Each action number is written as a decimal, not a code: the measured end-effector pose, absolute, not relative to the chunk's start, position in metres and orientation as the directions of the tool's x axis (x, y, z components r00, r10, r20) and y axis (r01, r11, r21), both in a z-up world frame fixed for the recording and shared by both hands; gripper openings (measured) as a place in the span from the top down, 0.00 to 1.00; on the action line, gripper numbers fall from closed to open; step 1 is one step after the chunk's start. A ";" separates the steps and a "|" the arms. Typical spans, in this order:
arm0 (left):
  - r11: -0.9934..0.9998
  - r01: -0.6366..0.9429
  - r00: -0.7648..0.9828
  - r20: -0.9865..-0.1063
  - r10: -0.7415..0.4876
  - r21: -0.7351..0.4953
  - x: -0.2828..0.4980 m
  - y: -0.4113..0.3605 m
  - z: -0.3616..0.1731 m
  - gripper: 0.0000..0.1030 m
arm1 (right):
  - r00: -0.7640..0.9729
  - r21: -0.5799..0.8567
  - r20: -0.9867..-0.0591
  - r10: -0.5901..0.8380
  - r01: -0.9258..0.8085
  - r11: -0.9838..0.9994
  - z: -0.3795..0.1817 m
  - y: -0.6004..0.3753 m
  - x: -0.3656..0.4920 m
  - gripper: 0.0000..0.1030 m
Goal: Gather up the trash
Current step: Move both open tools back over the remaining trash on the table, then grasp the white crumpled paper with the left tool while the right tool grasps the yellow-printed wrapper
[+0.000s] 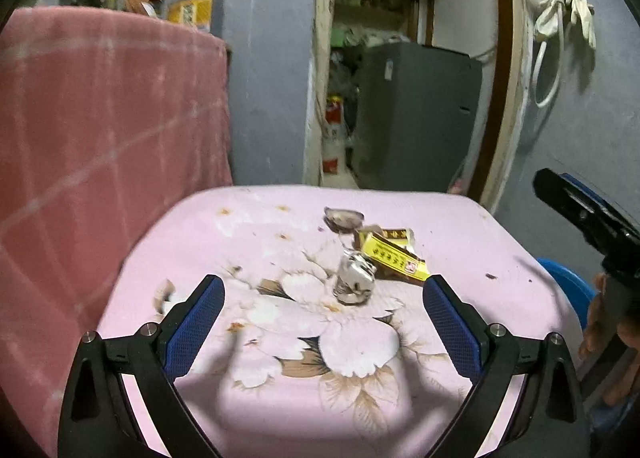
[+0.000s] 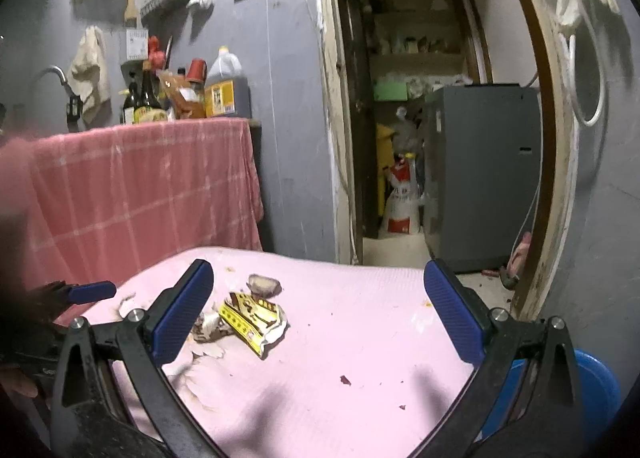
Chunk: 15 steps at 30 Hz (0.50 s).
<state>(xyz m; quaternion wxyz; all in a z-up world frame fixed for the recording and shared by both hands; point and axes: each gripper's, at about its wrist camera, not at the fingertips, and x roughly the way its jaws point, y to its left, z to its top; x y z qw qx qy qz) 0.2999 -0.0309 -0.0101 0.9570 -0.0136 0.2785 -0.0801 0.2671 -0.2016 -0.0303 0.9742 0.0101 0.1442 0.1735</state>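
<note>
Apparently nothing is collected yet — both the left tool (image 1: 324, 318) and right tool (image 2: 318, 310) gape empty, while the yellow wrapper (image 1: 390, 254), crumpled foil (image 1: 355, 278) and brown scrap (image 1: 343, 217) lie toward the desk's (image 1: 460, 226) far edge.

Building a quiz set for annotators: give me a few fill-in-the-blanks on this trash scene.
1. The left gripper and right gripper are both ____ and hold nothing.
2. The trash lies on a table cover coloured ____.
3. The crumpled wrapper is mostly ____.
4. At the table's right edge sits a ____ bin.

Missing words: open; pink; yellow; blue
</note>
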 end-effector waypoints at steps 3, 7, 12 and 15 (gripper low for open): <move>0.982 0.164 0.806 -0.561 -0.189 -0.094 0.310 -0.033 -0.014 0.14 | 0.888 0.066 -0.317 0.334 -0.331 0.941 -0.035 -0.199 0.277 0.00; 0.972 0.183 0.764 -0.600 -0.236 -0.149 0.327 -0.035 -0.019 0.36 | 0.862 0.082 -0.383 0.333 -0.327 0.941 -0.043 -0.198 0.292 0.00; 0.958 0.205 0.709 -0.643 -0.288 -0.202 0.345 -0.038 -0.025 0.65 | 0.814 0.132 -0.459 0.356 -0.333 0.934 -0.052 -0.200 0.311 0.01; 0.953 0.205 0.684 -0.664 -0.303 -0.223 0.347 -0.038 -0.028 0.80 | 0.781 0.151 -0.504 0.368 -0.340 0.928 -0.057 -0.199 0.320 0.01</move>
